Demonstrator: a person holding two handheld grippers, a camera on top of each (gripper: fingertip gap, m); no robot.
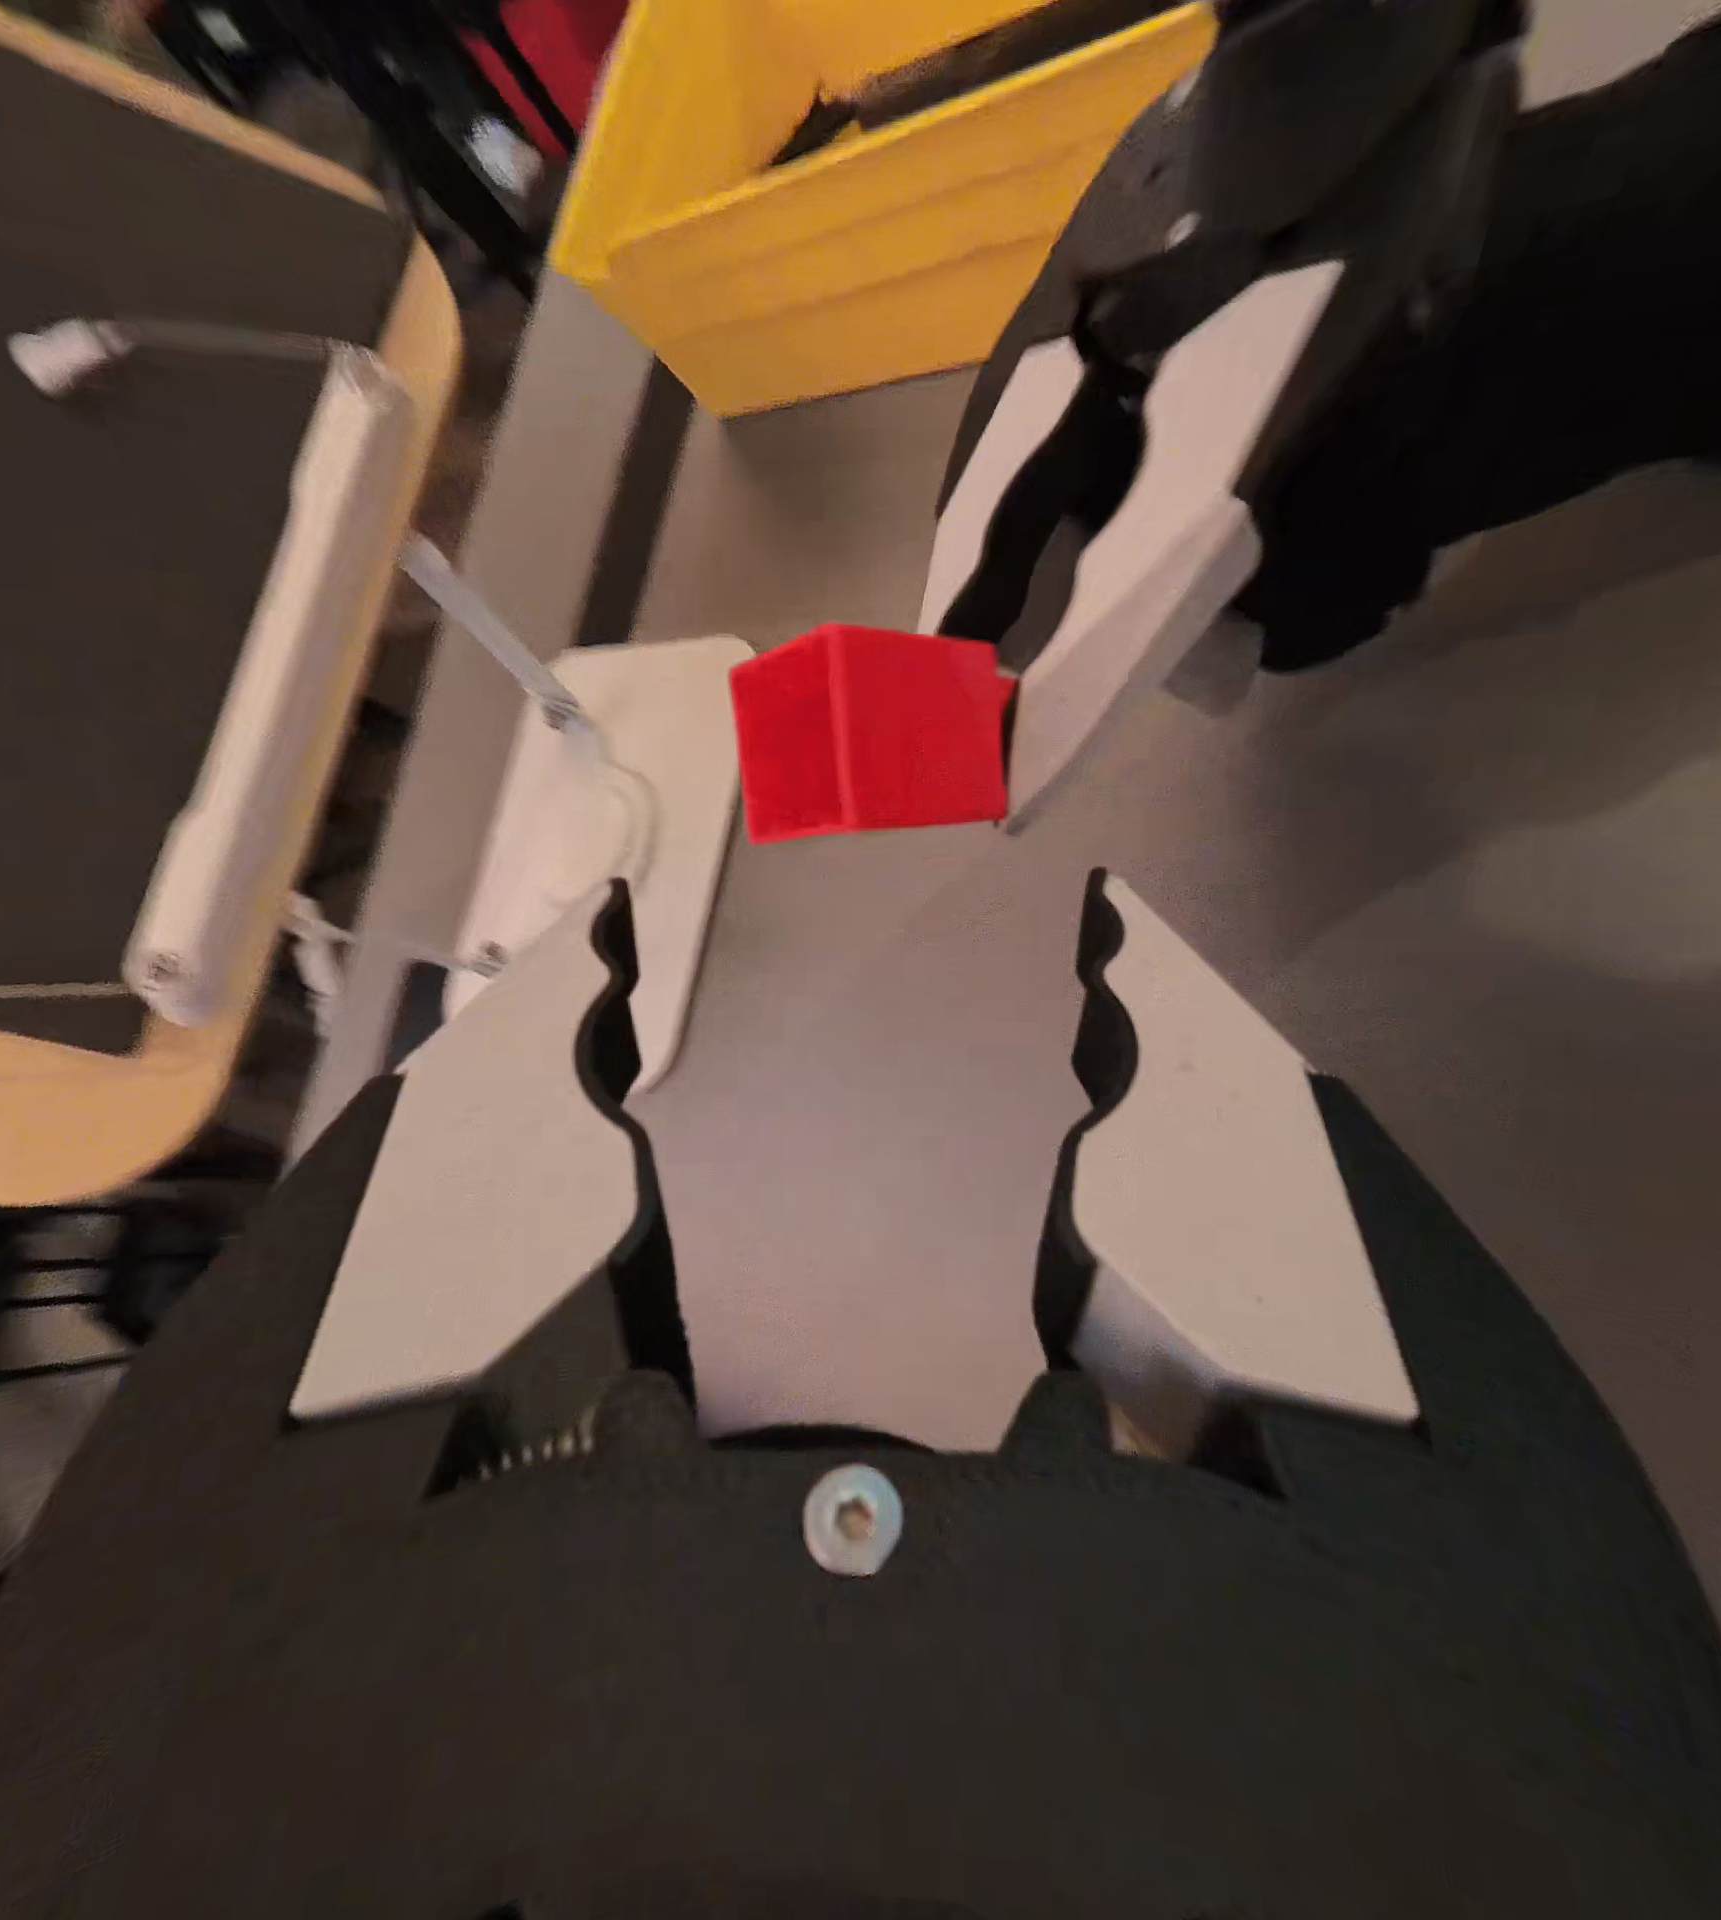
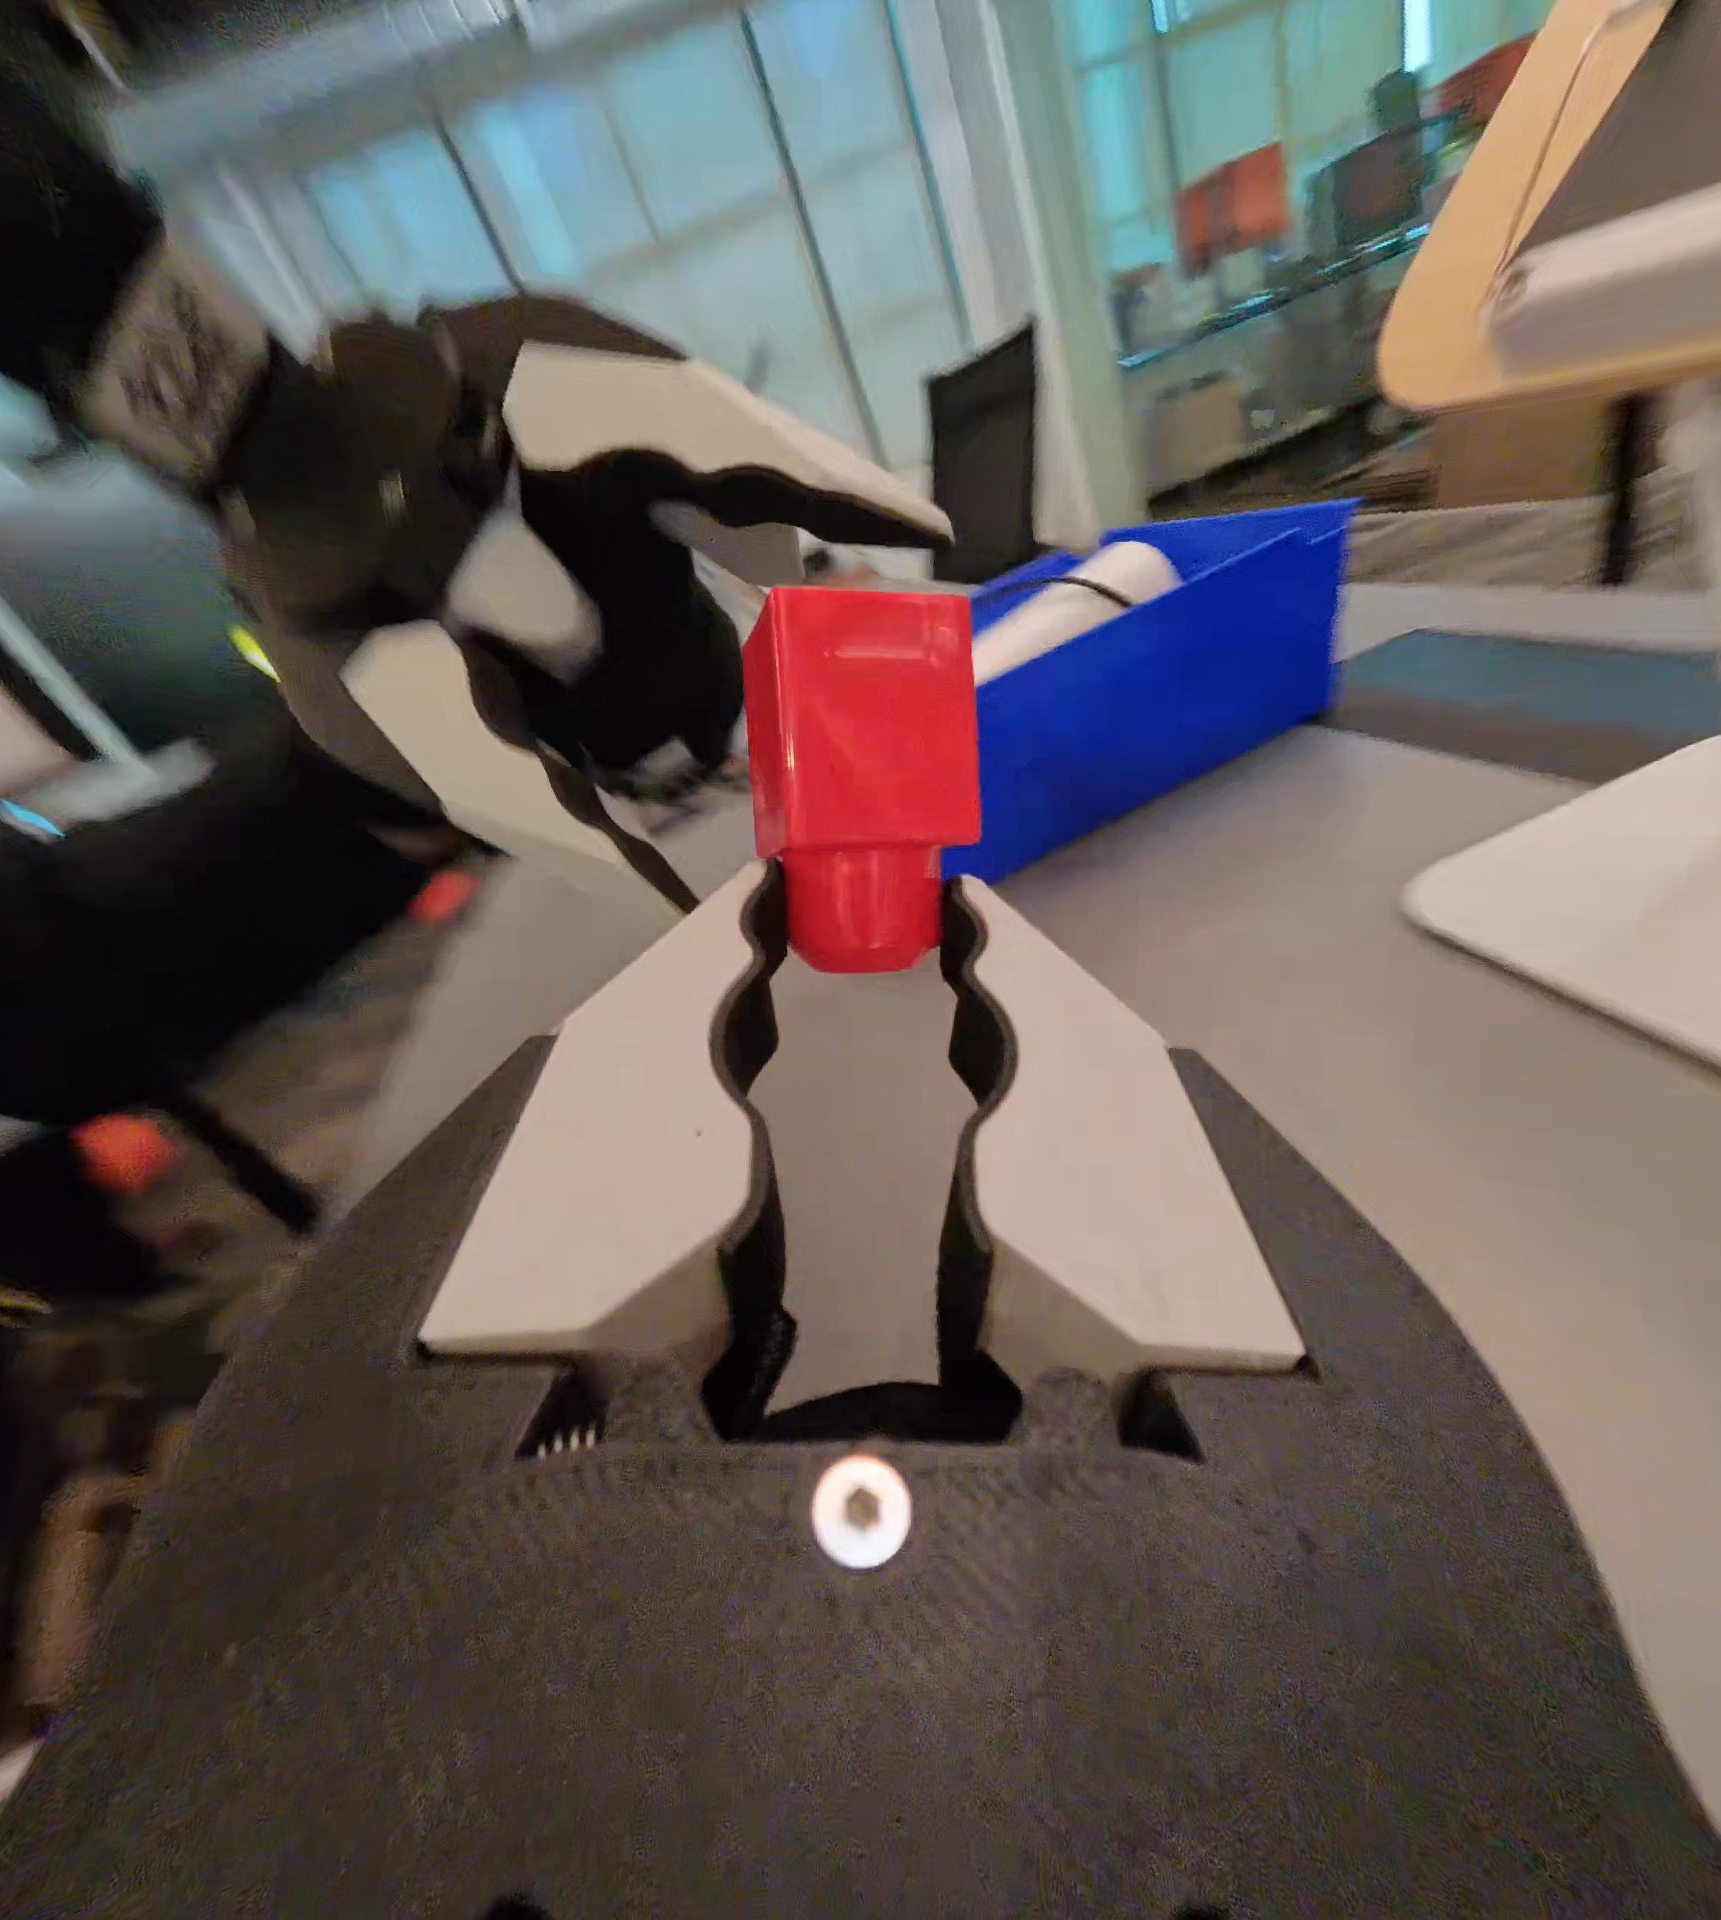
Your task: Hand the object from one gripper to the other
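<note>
Your right gripper (image 2: pixel 861 914) pinches the red block's (image 2: pixel 861 717) round stem; your left gripper (image 1: pixel 856 935) hangs open. Centre its fingers (image 1: pixel 513 1122) around the square body before closing.

red block (image 2: pixel 861 727), upright, round stub below

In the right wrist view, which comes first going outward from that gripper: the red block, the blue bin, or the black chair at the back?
1. Red block, clamped at the right gripper tips.
2. Blue bin, behind it, rightward on the table.
3. Black chair, farthest, by the windows.
</note>
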